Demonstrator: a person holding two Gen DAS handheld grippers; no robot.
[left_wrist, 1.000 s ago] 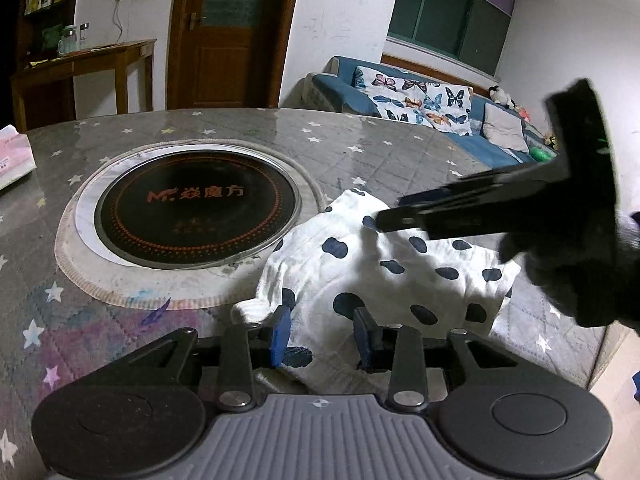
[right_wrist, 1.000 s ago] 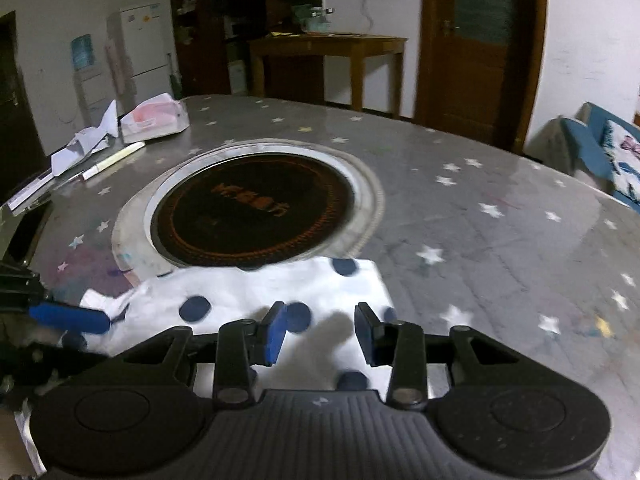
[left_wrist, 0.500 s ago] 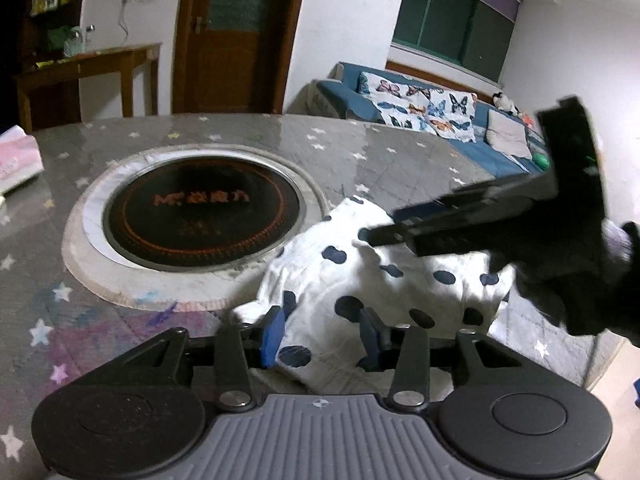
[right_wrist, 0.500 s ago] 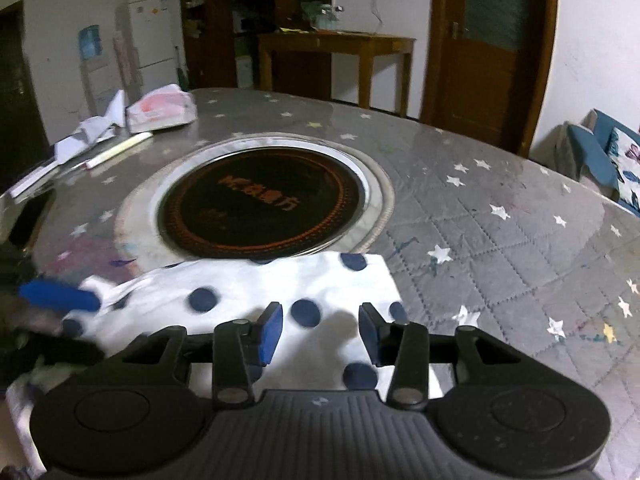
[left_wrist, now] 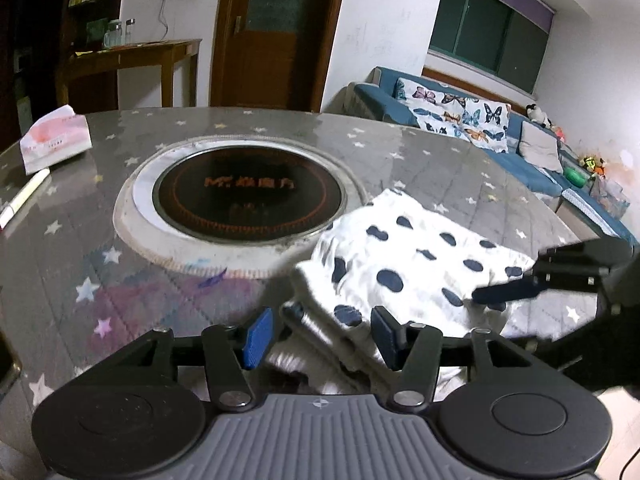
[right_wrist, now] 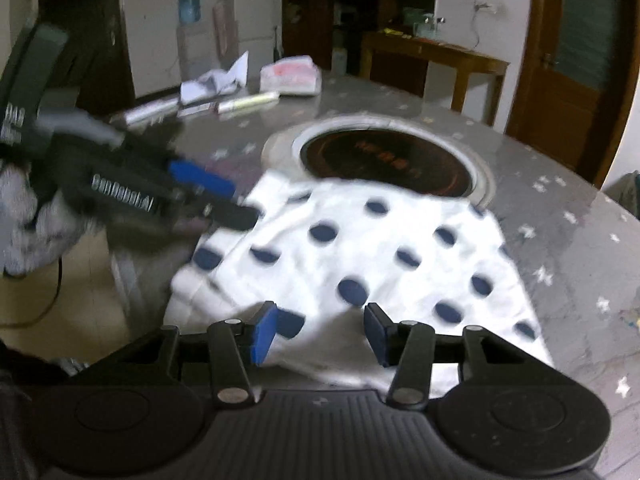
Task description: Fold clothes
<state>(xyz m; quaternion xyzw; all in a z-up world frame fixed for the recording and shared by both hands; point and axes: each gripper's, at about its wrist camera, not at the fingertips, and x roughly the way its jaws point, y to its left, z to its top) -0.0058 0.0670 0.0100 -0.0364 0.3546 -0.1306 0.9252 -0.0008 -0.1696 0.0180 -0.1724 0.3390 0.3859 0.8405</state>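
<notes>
A folded white garment with dark blue dots lies at the near edge of the grey star-patterned table, beside the round black hotplate. It also shows in the right wrist view. My left gripper is open and empty at the garment's near left edge. My right gripper is open and empty over the garment's near edge. Each gripper shows in the other's view: the right one at the garment's right corner, the left one at its left corner.
A pink tissue pack and a white pen lie at the table's far left. Papers lie at the far side. A blue sofa, a wooden side table and a door stand behind.
Both grippers have pulled back toward the table's near edge and their jaws stand wider. The garment lies flatter. The right wrist view has swung left and is blurred.
</notes>
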